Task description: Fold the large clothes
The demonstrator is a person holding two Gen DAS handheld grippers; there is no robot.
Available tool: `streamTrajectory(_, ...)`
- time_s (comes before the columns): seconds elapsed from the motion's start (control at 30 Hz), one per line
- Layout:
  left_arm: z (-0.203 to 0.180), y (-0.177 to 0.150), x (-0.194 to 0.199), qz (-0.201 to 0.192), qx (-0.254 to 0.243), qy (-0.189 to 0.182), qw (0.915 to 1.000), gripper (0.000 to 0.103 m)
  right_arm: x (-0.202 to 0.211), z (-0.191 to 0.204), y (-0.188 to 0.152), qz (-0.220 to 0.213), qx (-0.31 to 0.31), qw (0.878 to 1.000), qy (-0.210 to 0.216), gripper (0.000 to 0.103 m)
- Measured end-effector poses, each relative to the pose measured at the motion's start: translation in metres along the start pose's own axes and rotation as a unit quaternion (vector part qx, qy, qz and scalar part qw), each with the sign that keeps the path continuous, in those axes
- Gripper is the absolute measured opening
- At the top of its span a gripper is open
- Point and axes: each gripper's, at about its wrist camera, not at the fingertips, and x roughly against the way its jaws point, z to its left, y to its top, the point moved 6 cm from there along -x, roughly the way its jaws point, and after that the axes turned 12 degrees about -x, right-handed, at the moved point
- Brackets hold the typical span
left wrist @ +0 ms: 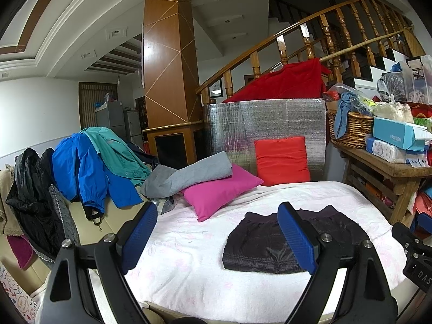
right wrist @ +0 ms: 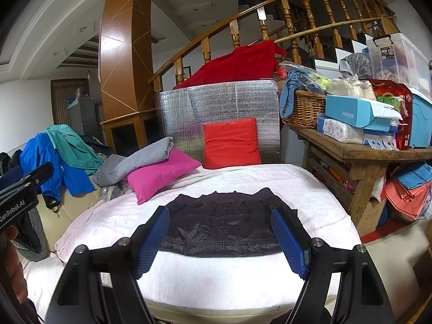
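Observation:
A dark, folded garment [left wrist: 259, 245] lies flat on the white-pink bed cover [left wrist: 189, 256]; in the right wrist view it lies [right wrist: 224, 226] in the middle of the cover [right wrist: 216, 278]. My left gripper [left wrist: 216, 232] is open and empty, above the cover to the garment's left. My right gripper [right wrist: 221, 237] is open and empty, held above the garment's near edge. A heap of jackets, blue [left wrist: 78, 172] and teal [left wrist: 113, 151], lies at the left, with a black one [left wrist: 29, 189] beside it.
A pink pillow [left wrist: 218, 189] with a grey folded cloth [left wrist: 189, 175] on it and a red pillow [left wrist: 282, 159] stand at the bed's back. A wooden table [right wrist: 364, 151] with boxes and a basket [right wrist: 305, 108] stands at the right. The left gripper's body [right wrist: 19, 189] shows at the left.

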Motion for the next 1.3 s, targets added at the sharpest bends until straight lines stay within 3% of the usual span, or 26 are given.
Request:
streamTrajectory(0.6,0.003,0.000,-0.005,0.004,0.001,-0.001,1.0000,0.092,0.000,-0.002,0.001,-0.004,-0.007,1.000,-0.008,0.081)
streamTrajectory(1.07,0.001,-0.006,-0.054,0.034,-0.001,-0.015,0.9993,0.093,-0.043,0.003,0.009,0.018,0.013,1.000,-0.019,0.081)
streamTrajectory(1.17,-0.003,-0.007,-0.075,0.044,-0.001,-0.026,0.9987,0.094,-0.063,0.004,0.014,0.022,0.023,0.999,-0.022,0.081)
streamTrajectory(1.3,-0.005,-0.009,-0.114,0.057,0.026,-0.084,0.9945,0.094,-0.112,-0.012,0.027,0.042,0.023,0.998,-0.029,0.081)
